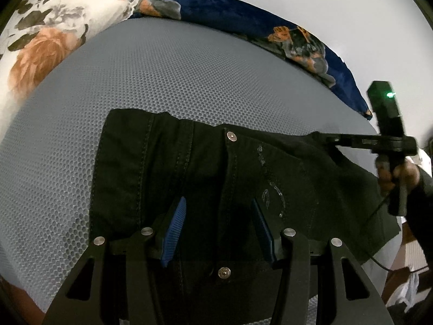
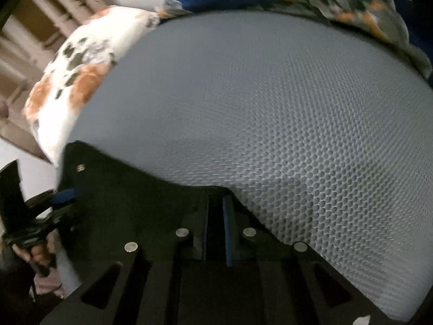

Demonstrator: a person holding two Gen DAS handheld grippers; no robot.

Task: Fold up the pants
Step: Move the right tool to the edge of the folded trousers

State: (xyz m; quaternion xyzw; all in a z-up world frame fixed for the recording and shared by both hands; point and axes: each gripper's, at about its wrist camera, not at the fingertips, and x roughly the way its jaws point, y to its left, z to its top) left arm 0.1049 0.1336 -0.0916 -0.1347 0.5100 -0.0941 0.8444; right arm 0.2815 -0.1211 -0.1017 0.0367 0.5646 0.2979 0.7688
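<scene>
Black pants (image 1: 205, 173) lie folded on the grey mesh bed surface (image 1: 189, 81), waist part toward me, silver buttons showing. My left gripper (image 1: 219, 205) is open just above the pants' middle, blue pads (image 1: 173, 230) apart on either side of the fly. My right gripper (image 1: 328, 138) shows at the right, pinching the far right corner of the pants. In the right wrist view the right gripper (image 2: 215, 203) is shut on the black pants (image 2: 130, 203) at their edge. The left gripper (image 2: 65, 199) shows at the left there, open.
A white floral pillow (image 1: 48, 40) lies at the far left of the bed. A dark blue floral blanket (image 1: 270, 27) is bunched along the far edge by the white wall. A cable (image 1: 379, 260) hangs from the right gripper. Wooden furniture (image 2: 32, 27) stands beyond the pillow.
</scene>
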